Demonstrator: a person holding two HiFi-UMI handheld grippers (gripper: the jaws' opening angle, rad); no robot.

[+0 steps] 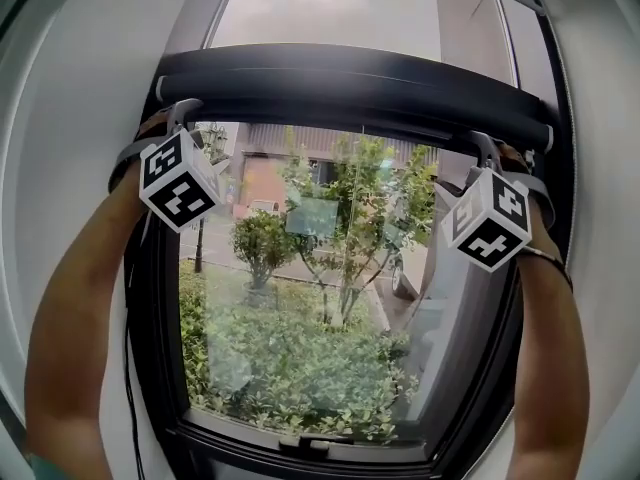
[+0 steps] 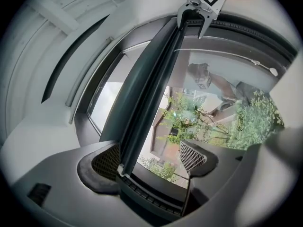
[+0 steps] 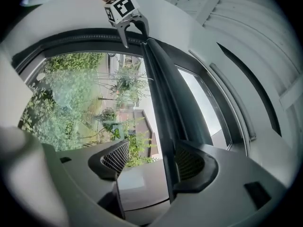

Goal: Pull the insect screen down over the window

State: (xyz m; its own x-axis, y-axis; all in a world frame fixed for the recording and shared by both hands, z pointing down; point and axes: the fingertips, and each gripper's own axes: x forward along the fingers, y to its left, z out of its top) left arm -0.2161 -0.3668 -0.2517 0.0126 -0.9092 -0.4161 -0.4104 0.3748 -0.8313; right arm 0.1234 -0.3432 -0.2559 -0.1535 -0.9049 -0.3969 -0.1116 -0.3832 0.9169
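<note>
**Supervisor:** Report claw state, left unit first.

**Operator:** I read the left claw [image 2: 149, 159] as spread wide. The screen bar [image 2: 151, 84] runs between its two jaws. The bar lies against the mesh pad [image 2: 106, 162] at the left of that unit's view, and the opposite pad stands well clear of it. The claw is hooked over the bar, not pinching it.

**Supervisor:** Right unit?

**Operator:** The right claw [image 3: 152, 160] is also spread. The same bar passes between its jaws, touching the pad at the right of its own view. The other pad is apart from the bar, with garden visible in the gap.

**Supervisor:** Where is the bar on the window?

**Operator:** In my head view it lies level across the upper part of the window [image 1: 330, 298]. The left claw is on it near its left end and the right claw near its right end. The glass below the bar is uncovered. I cannot tell whether mesh covers the pane above it.

**Supervisor:** Give me the count.

**Operator:**
- Claws: two, both on the bar.
- Marker cubes: two, a left cube [image 1: 178, 180] and a right cube [image 1: 487, 219], each hanging just below the bar.
- Forearms: two, a left forearm [image 1: 70, 338] and a right forearm [image 1: 550, 358], both raised.
- Screen bar: one.
- Window: one, with one small latch [image 1: 305, 446] on its bottom frame.
- Cable: one thin cable [image 1: 130, 368], hanging beside the left forearm.
</note>
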